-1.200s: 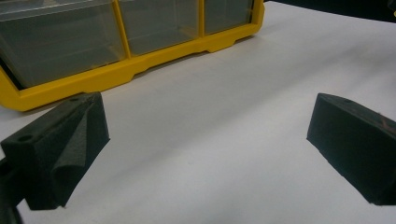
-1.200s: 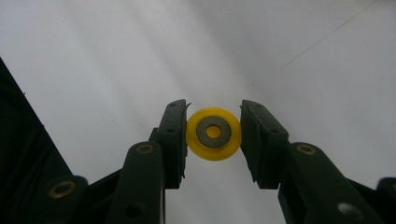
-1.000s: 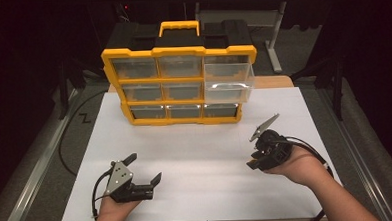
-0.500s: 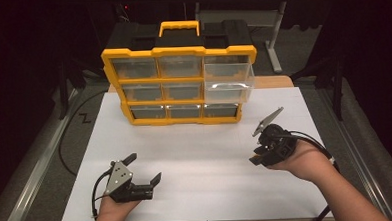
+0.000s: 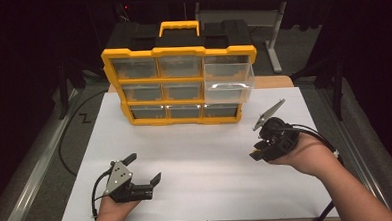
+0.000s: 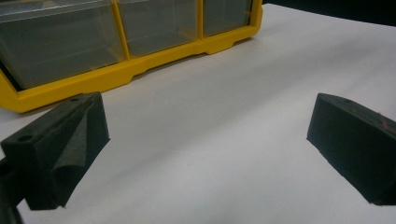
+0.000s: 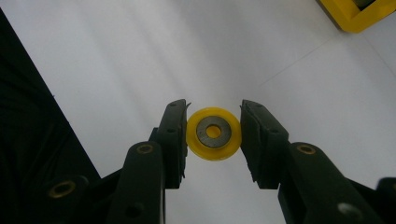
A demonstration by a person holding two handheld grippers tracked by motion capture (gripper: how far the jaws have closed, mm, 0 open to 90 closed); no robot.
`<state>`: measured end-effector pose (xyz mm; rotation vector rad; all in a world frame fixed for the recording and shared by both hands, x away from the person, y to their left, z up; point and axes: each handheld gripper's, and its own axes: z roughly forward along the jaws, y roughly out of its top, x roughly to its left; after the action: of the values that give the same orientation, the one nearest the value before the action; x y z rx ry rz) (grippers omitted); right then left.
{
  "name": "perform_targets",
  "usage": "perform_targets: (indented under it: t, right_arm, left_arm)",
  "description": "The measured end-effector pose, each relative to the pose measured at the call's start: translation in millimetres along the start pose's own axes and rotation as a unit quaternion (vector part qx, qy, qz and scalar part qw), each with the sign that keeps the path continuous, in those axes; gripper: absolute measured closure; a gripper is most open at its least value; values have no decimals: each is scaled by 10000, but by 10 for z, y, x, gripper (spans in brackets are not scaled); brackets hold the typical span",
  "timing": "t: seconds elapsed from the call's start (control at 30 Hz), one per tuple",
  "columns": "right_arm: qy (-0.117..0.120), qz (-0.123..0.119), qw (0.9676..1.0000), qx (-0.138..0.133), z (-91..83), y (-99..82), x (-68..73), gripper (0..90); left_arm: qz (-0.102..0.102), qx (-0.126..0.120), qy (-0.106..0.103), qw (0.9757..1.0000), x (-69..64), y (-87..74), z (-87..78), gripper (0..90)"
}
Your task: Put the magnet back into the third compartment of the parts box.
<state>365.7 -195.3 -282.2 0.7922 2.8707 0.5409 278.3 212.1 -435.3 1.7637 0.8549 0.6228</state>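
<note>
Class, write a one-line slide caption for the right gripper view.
Right gripper clamps a yellow wheel above the white table.

White tabletop [image 5: 201,155] spans centre of high view; plain, matte, bare across middle. Same white surface in left gripper view [image 6: 224,116] and right gripper view [image 7: 116,56]. Tan board edge [image 5: 278,81] shows at tabletop's far right side. Black cable [image 5: 61,146] loops on grey floor [image 5: 355,133] at left of frame. Metal rail [image 5: 32,182] runs diagonally, lower left. Grey desk frame [image 5: 250,15] at top centre-right, its leg [image 5: 274,47] angling down. Small red light [image 5: 125,6] at top, dark surroundings.
</note>
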Motion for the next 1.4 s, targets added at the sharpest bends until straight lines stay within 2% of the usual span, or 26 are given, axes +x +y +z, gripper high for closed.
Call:
perform_targets:
  t: [0.83,1.4]
  right_arm:
    - [-55,-128,9999,-7,-336,144,-10,652]
    - [-131,-152,9998,-26,-615,315,-31,652]
  left_arm:
    - [-2,-8,-3,10000,-4,-2,6,1]
    - [3,-20,-22,10000,-3,-1,0,2]
